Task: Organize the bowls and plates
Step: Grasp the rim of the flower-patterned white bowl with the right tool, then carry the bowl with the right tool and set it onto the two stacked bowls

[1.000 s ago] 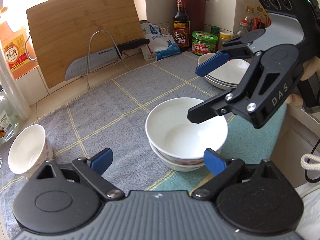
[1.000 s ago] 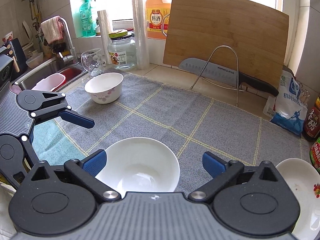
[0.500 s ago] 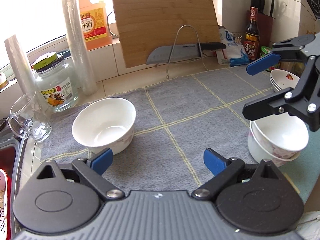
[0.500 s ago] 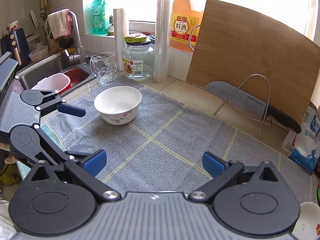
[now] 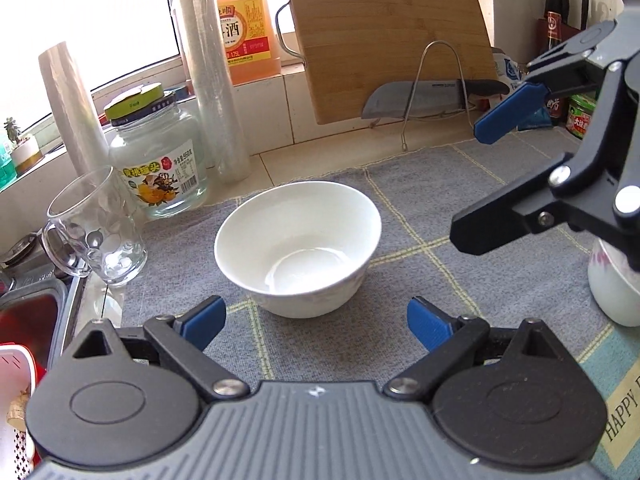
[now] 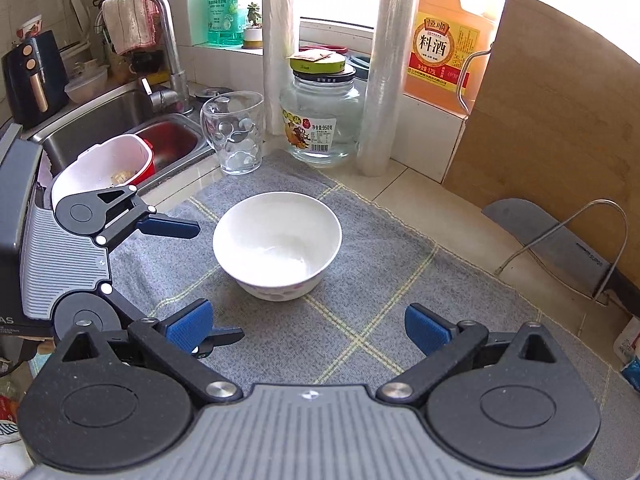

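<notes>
Grey checked cloth (image 5: pixel 400 184) is spread over the counter, with a sink (image 6: pixel 120 128) at the far left. Within 1 second the stacked bowls (image 5: pixel 612 288) have been left at the right edge, half cut off, and 1 loose bowl (image 5: pixel 298 248) is now faced. Both left gripper (image 5: pixel 316 316) and right gripper (image 6: pixel 306 326) are held wide open, empty. Plates are out of view.

A bowl (image 5: pixel 298 248) sits on a cloth mat (image 5: pixel 420 208). A glass mug (image 5: pixel 94 226) stands at its nine o'clock, a jar (image 5: pixel 158 156) at ten, a cutting board (image 5: pixel 390 36) at one.
</notes>
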Motion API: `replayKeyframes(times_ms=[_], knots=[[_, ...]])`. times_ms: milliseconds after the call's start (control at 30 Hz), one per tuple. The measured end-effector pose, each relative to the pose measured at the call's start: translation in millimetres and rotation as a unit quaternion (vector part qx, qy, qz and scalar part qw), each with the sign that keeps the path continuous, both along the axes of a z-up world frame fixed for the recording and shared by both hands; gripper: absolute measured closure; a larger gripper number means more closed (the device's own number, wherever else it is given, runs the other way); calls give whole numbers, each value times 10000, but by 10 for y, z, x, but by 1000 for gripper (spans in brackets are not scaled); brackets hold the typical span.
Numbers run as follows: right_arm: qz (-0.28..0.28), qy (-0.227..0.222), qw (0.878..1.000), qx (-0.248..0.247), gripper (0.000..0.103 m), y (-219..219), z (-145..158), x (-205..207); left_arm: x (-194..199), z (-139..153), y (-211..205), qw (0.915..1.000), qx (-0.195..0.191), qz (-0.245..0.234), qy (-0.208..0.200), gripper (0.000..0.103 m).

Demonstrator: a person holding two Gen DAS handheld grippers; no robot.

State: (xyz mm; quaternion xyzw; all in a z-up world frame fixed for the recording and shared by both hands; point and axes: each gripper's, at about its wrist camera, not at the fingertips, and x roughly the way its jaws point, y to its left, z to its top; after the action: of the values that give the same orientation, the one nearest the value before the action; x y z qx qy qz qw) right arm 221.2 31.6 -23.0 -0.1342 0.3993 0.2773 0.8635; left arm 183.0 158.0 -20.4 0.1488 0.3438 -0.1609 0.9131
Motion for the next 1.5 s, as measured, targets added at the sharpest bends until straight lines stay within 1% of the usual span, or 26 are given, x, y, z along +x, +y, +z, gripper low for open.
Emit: replayKeyframes(times_ms=[167, 433, 567, 733, 900, 1033, 1067, 1167, 1500], knots=[[31, 119, 9999, 34, 0, 127, -87, 260, 107, -97, 67, 10000, -9, -21, 17, 6], [143, 364, 9992, 128, 0, 275, -253, 607, 223, -147, 116, 10000, -67, 11, -68, 6], [230, 499, 9983, 207, 0, 334, -338, 729, 284, -154, 124, 9998, -204, 21, -81, 6], [324, 617, 9972, 283, 0, 400, -425, 869, 334, -164, 114, 9995, -277, -36, -132, 7], [433, 748, 9955, 387, 4, 456, -472, 988, 370, -175, 106, 9993, -340, -97, -128, 8], [549, 843, 9942, 388, 17, 519, -505, 1045, 376, -169, 105, 9992, -359, -122, -142, 9], [560, 852, 9940, 385, 18, 529, -511, 1052, 379, -163, 106, 9991, -364, -135, -147, 9], [603, 867, 9935, 427, 20, 543, -519, 1067, 389, -152, 103, 9991, -362, -155, -150, 9], [566, 931, 9926, 542, 20, 521, -486, 1062, 389, -125, 109, 9991, -402, -125, -44, 9]])
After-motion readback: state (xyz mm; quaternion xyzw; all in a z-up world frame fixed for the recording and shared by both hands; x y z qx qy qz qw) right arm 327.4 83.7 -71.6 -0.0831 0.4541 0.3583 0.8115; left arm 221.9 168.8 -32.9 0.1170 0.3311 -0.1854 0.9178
